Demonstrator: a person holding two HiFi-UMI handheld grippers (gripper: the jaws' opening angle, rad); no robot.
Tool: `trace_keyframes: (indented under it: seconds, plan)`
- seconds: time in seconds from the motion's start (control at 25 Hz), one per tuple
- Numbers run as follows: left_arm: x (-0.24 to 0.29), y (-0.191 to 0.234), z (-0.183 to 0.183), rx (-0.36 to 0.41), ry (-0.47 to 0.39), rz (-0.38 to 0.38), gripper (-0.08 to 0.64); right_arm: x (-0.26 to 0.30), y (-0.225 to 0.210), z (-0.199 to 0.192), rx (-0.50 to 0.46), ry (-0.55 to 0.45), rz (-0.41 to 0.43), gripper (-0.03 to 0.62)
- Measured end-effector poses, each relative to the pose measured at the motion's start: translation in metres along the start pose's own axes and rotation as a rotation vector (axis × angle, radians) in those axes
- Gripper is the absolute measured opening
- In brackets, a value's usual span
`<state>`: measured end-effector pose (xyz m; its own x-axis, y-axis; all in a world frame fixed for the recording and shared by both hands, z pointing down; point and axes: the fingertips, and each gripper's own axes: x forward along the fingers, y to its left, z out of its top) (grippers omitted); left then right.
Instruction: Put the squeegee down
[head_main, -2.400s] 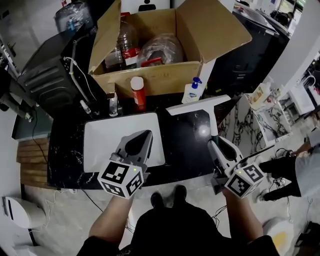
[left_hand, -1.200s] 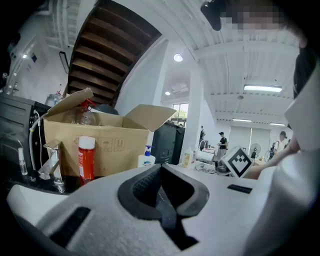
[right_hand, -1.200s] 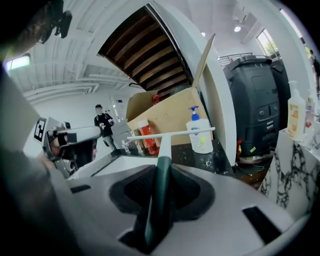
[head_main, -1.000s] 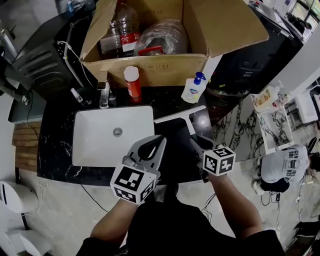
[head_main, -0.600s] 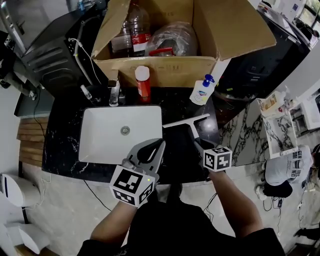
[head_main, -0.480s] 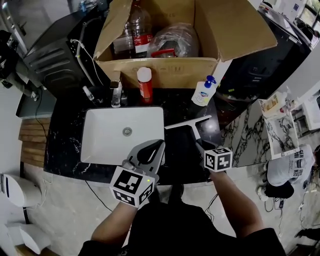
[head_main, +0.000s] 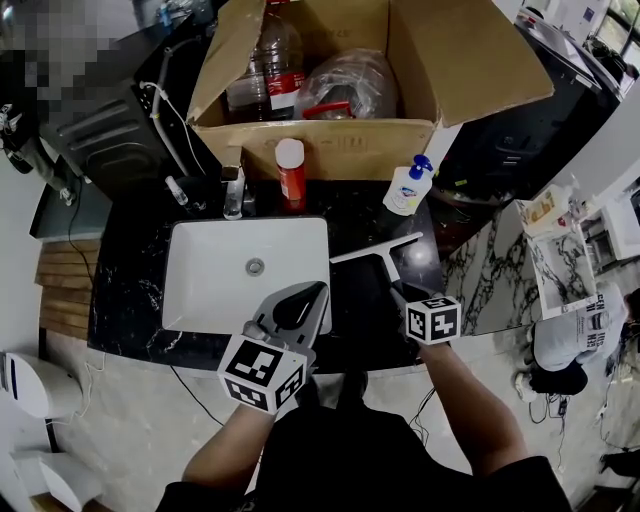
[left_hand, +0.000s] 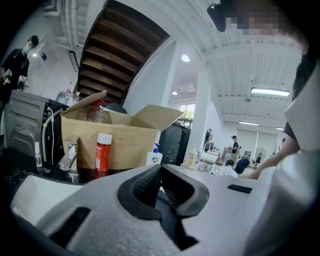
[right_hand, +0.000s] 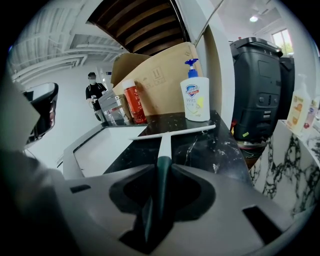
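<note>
The right gripper (right_hand: 159, 192) is clamped on the dark handle of the squeegee (right_hand: 167, 136), which runs straight out from between its jaws. The long axis points away from the person, toward the soap bottle (right_hand: 195, 97) at the back. The white blade lies crosswise at the far end, low over the black tabletop (right_hand: 205, 150). I cannot tell whether the blade is touching the surface or just above it.

In the head view the right gripper (head_main: 400, 296) is at the near edge of the tabletop (head_main: 130, 295). The squeegee (head_main: 380, 256) lies on the strip just right of the sink (head_main: 215, 295), with the blade between the sink's corner and the bottle (head_main: 407, 188).

The left gripper (left_hand: 161, 176) has its jaws together on nothing. In the head view it (head_main: 312, 292) hovers over the sink's near right corner, beside the squeegee but apart from it.

Only the right gripper is involved in the set-down. The handle probably needs to drop flat along its present line before the jaws let go. The bare strip beneath looks wide enough for that.
</note>
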<state>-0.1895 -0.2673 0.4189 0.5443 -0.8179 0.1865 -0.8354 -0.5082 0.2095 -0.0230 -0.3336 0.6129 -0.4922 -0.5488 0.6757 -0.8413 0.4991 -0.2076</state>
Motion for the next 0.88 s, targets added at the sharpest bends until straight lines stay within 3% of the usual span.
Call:
trace_keyframes:
  seconds: [0.28,0.68,0.88]
  plan:
    - [-0.003,0.006,0.003,0.004,-0.007,-0.014,0.009,-0.002,0.003,-0.004,0.029,0.011,-0.006,0.118]
    - [-0.015,0.013,0.008,0.020,-0.020,-0.064,0.009,-0.045,0.014,-0.004,0.115,-0.087,-0.045,0.106]
    - [-0.017,0.012,0.010,0.039,-0.011,-0.128,0.009,-0.074,0.021,0.008,0.124,-0.158,-0.101,0.039]
